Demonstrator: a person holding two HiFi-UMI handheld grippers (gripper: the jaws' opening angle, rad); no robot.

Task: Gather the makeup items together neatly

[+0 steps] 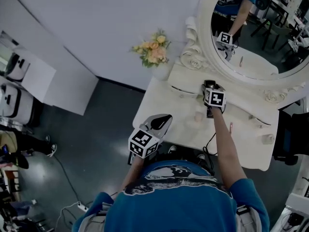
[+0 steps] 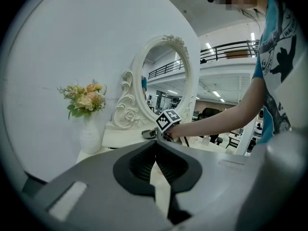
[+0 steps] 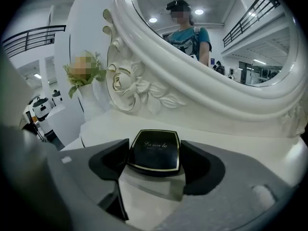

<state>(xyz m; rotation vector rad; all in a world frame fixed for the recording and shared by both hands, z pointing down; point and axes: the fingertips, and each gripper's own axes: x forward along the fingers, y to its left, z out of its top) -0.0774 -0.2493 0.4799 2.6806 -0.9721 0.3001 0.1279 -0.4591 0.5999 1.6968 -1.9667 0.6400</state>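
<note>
Both pads of the right gripper [image 3: 155, 146] sit against the black compact [image 3: 154, 154], jaws wide, dead ahead on the dressing table [image 3: 226, 129] below the mirror [image 3: 207, 28]. Left gripper [image 2: 156, 143], closed and empty, hangs well back by the table's near edge.

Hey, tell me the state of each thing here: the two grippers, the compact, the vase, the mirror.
compact: lid closed, flat on the table.
right gripper: jaws shut on the compact.
left gripper: jaws shut, empty.
vase: upright, holding flowers.
mirror: upright.
</note>
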